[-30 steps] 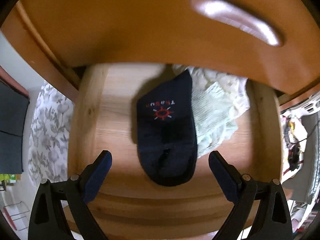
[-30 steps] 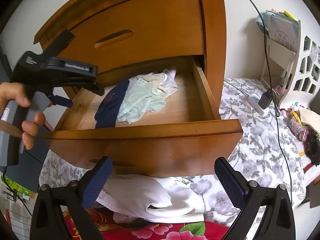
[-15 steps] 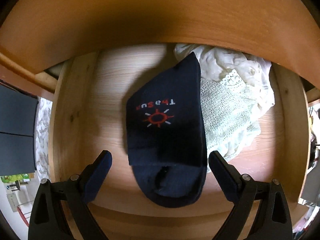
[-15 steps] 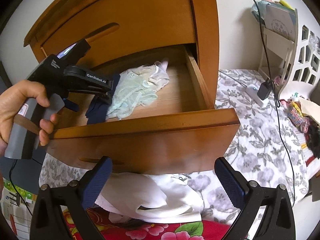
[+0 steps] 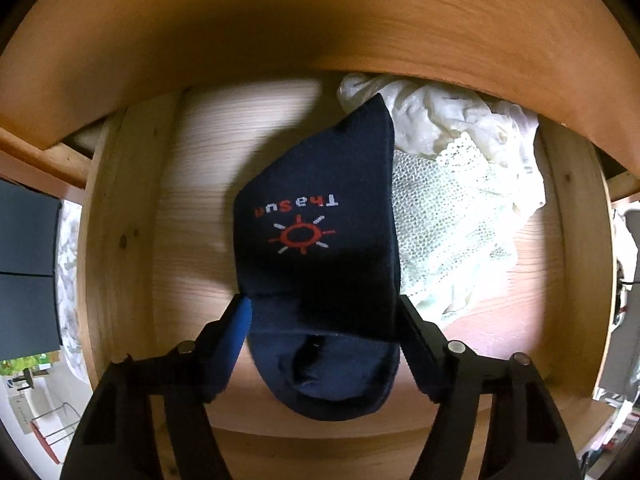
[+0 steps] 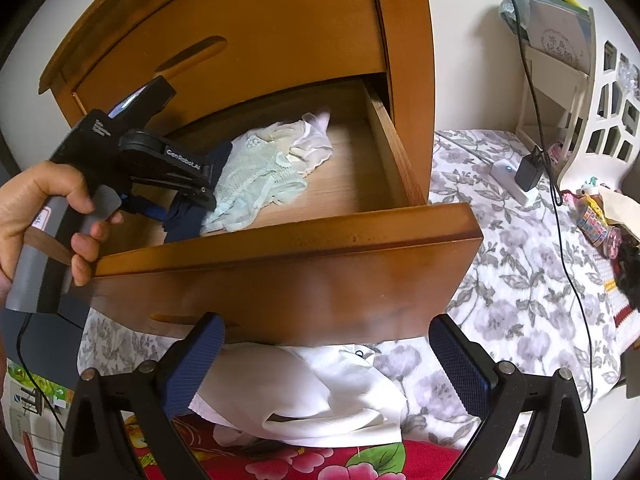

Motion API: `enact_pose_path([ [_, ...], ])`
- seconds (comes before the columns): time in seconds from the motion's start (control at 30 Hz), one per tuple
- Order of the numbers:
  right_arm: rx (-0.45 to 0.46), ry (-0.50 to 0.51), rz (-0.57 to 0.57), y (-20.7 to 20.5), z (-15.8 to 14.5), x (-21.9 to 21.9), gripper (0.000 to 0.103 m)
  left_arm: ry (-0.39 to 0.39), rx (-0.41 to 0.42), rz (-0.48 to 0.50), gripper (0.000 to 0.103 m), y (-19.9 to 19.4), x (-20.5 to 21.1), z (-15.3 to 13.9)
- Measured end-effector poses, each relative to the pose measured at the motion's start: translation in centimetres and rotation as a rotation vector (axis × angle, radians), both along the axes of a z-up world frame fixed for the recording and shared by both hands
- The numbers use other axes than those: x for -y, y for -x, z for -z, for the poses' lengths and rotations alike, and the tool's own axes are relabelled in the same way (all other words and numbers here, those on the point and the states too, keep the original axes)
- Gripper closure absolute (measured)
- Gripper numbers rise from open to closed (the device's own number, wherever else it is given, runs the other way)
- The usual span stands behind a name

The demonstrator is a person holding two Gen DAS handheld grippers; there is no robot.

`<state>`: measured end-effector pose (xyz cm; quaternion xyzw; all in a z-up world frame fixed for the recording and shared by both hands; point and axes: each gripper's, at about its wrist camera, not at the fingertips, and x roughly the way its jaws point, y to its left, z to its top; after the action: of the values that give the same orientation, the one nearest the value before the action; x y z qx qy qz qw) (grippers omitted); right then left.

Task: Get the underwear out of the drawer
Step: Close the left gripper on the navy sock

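Underwear [image 5: 452, 216], pale green lace, is lying in the drawer [image 5: 116, 216] toward its right wall, partly under a navy sock [image 5: 320, 240] reading "Thasun". Our left claw [image 5: 324, 312] has just been closing around that sock, not gripping yet; we are judging it should shift right onto the lace. Our right claw [image 6: 326, 364] is hanging wide and empty before the drawer front. "GenRobot.AI" is showing on the left tool.

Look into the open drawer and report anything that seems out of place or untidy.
The navy sock lies partly over crumpled pale green lace underwear inside the drawer, nothing folded. Oddly for an underwear task, the left hand-held gripper has just been closing around the sock, not the lace. White cloth lies heaped below the drawer front.
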<state>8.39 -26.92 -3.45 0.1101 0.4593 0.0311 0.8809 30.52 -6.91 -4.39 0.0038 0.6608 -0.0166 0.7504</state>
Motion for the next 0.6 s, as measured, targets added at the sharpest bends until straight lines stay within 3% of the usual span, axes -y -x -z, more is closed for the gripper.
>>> enact_pose_path([
  [0.37, 0.001, 0.001, -0.001, 0.0, 0.0, 0.1, 0.0, 0.081, 0.037, -0.004, 0.069, 0.2, -2.0, -0.8],
  [0.6, -0.001, 0.002, 0.003, 0.1, 0.0, 0.1, 0.0, 0.101, 0.067, -0.007, 0.082, 0.7, -2.6, -1.2],
])
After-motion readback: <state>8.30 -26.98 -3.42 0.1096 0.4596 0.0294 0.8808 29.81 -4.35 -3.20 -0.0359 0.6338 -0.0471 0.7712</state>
